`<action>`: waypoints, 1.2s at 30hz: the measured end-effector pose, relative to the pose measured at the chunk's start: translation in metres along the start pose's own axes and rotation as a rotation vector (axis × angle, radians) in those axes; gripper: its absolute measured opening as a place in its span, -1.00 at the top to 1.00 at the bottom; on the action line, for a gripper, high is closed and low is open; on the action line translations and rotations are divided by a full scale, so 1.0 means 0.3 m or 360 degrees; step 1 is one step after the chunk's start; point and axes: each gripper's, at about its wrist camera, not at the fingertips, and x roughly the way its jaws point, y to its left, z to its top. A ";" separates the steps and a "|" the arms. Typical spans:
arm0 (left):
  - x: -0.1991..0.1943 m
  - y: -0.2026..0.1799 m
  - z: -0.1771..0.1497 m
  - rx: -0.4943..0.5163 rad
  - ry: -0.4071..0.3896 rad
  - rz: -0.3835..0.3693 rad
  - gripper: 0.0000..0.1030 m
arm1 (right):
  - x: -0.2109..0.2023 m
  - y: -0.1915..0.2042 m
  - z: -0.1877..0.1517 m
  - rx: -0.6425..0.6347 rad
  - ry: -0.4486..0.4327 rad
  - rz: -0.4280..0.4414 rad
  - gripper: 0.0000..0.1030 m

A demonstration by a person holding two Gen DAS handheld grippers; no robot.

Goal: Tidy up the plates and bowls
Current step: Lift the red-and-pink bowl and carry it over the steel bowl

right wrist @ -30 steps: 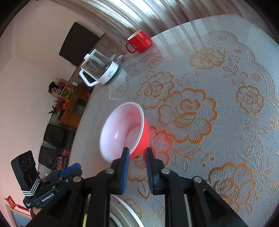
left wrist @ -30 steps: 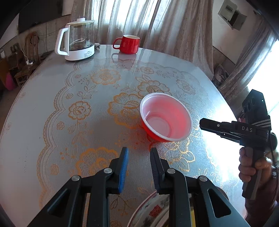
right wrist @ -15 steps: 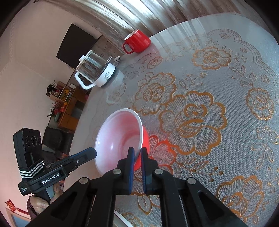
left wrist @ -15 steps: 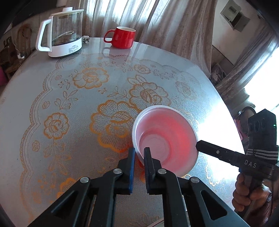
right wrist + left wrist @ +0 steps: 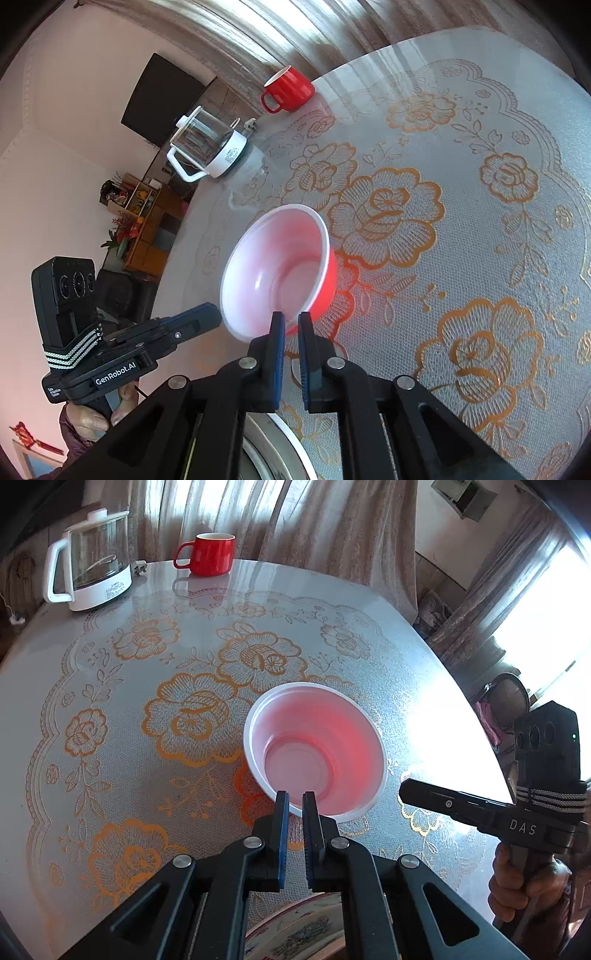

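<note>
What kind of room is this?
Probably a dining or living room in a home. A round table with a flowery lace cloth holds a glass kettle and a red mug, curtains hang behind, and a dark TV is on the wall.

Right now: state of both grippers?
Left gripper: jaws closed, tips at the red plastic bowl's near rim; grip cannot be told.
Right gripper: jaws closed beside the bowl, holding nothing.
</note>
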 end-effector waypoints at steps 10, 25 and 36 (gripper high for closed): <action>0.007 0.086 0.036 -0.0130 -0.0036 0.0081 0.86 | -0.031 -0.042 0.015 0.0116 -0.0078 0.0052 0.54; 0.081 0.086 0.061 -0.0130 -0.0016 0.0047 0.77 | 0.062 -0.028 0.055 0.0088 -0.0047 -0.0031 0.77; 0.026 -0.024 0.003 0.0043 -0.0057 0.0034 0.84 | 0.025 -0.053 0.011 0.0101 -0.0050 -0.0079 0.81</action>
